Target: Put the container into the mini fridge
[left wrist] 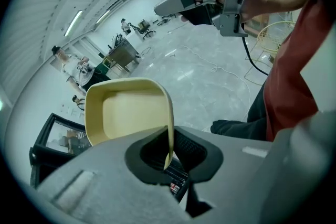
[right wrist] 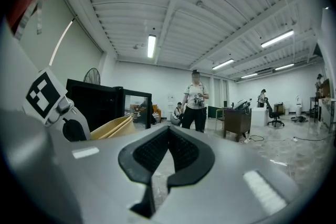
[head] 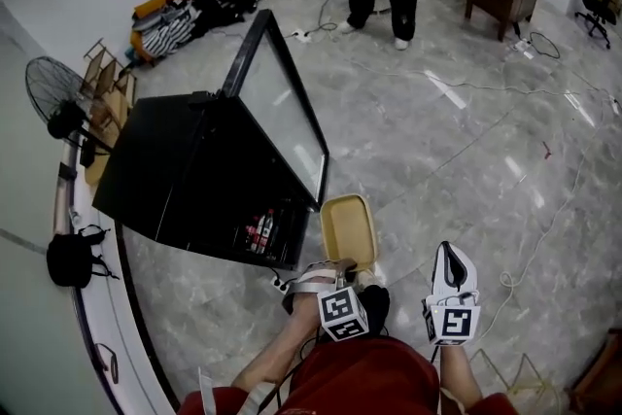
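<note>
Two risks stand out to us. First, the left claw pinches only one thin side wall of the yellow container, which looks empty. The tub juts out from that single edge, and we judge that a jolt or a tilt could make it twist in the grip or slip to the floor.

Second, the black fridge sits low on the floor with its glass door swung wide. The container hangs just beside the door's lower corner, outside the opening and not yet in. A careless swing inward could knock the tub against the door edge or the frame. We also see drinks on a shelf inside, and a tub pushed in too fast could topple them.

The left claw is clenched almost fully, with a pad pressing each side of the container wall. The right claw is closed with its tips together and nothing between them. It touches nothing and sits to the right of the container, apart from it.
</note>
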Demonstrator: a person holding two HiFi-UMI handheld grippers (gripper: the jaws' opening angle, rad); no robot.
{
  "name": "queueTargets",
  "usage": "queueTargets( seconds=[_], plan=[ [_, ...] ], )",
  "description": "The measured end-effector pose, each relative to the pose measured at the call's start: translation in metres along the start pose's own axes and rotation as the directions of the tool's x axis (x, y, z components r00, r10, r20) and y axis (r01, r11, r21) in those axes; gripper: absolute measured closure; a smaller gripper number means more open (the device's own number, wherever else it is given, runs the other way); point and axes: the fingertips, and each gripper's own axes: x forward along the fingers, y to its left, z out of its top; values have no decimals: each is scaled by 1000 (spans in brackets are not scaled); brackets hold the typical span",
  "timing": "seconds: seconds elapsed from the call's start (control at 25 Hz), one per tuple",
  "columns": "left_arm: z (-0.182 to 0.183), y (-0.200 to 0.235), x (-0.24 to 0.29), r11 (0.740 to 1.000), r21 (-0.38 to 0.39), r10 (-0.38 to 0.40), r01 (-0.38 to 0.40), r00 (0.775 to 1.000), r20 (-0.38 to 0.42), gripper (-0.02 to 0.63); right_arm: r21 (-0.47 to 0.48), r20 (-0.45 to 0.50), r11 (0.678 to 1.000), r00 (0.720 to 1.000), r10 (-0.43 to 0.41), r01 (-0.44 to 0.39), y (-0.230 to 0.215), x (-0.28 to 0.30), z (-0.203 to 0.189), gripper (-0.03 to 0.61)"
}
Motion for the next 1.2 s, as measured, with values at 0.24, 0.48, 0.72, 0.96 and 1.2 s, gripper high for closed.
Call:
queueTargets(
  seconds=[0.24,0.48,0.72,0.96,1.2],
  plan=[
    [-17,46,26,995,-103,-13,10,1000,-22,594,-26,-17,994,994,107,-107,14,84,12,578],
    [-53,100,47,978,-209,-6,-8,998,-65,594,-64,-39,969,971,235,-237,46,162,22,578],
    [-73,123,54,954,-297,7,-30,997,-77,594,-76,-21,934,937,349,-349,86,216,40,578],
    [-102,132,47,906,-416,35,-79,993,-113,594,-112,-41,871,878,477,-479,129,244,45,578],
    [-145,145,47,840,-518,54,-161,975,-216,594,-113,-32,792,799,601,-600,171,281,46,578]
  ],
)
